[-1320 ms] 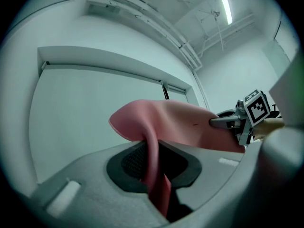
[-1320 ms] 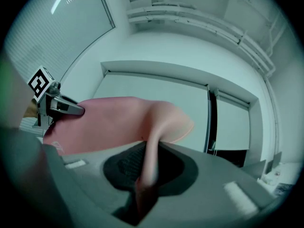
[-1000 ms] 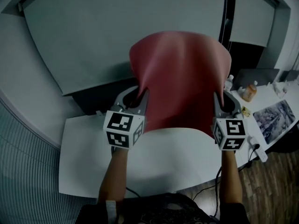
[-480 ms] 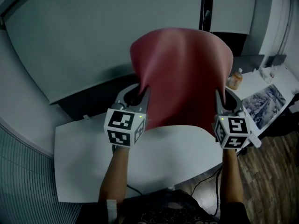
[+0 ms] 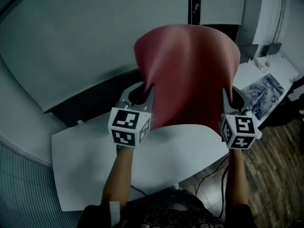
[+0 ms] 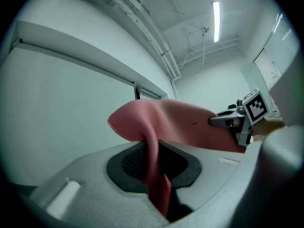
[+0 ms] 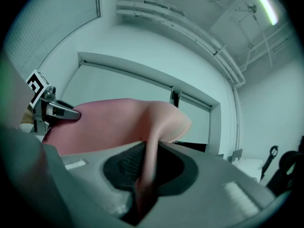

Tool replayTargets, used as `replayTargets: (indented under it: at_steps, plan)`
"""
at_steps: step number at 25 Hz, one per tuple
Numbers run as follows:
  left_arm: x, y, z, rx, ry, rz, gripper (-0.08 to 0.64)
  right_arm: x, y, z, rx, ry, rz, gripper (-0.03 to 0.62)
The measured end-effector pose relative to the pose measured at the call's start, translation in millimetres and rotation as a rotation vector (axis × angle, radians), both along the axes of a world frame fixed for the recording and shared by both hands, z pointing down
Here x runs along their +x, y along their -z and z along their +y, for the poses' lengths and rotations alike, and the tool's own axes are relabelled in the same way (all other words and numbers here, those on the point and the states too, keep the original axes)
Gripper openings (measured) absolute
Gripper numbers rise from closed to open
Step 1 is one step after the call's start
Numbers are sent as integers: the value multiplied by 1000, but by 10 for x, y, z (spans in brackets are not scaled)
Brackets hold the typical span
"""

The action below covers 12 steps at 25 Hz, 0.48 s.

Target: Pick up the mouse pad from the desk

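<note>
White desk [image 5: 90, 170] lies below the two hands. Both tools are narrow and pinched on the red mouse pad [image 5: 190, 70]. The left gripper [image 5: 146, 93] bites its left edge and the right gripper [image 5: 227, 96] bites its right edge. The pad stands up between them, clear of the desk. Compared with a second ago, the grip and the pad's curve are the same, but the pair has swung sideways, and the small bottle at the right has left the view. I judge the pick-up done.

Matt pad, smooth desk
The red mouse pad [image 5: 187, 75] looks soft, matt and rubbery, draping in smooth folds — the white desk [image 5: 90, 170] is smooth, the floor [image 5: 278, 175] wood-grained planks.
</note>
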<state>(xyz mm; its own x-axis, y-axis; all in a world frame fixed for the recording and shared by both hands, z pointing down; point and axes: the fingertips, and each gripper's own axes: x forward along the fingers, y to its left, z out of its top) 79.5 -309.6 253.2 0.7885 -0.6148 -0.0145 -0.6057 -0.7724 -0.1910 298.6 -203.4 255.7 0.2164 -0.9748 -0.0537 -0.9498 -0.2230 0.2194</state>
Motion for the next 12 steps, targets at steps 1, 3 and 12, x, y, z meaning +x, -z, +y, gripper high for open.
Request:
replayTargets:
  at_steps: [1, 3, 12]
  plan:
    - [26, -5, 7, -1, -8, 1, 63, 19, -1, 24, 0, -8, 0, 60]
    - [71, -13, 17, -3, -20, 1, 63, 53, -4, 64, -1, -22, 2, 60]
    - [183, -38, 49, -5, -48, 7, 63, 147, -10, 166, 2, -55, 15, 60]
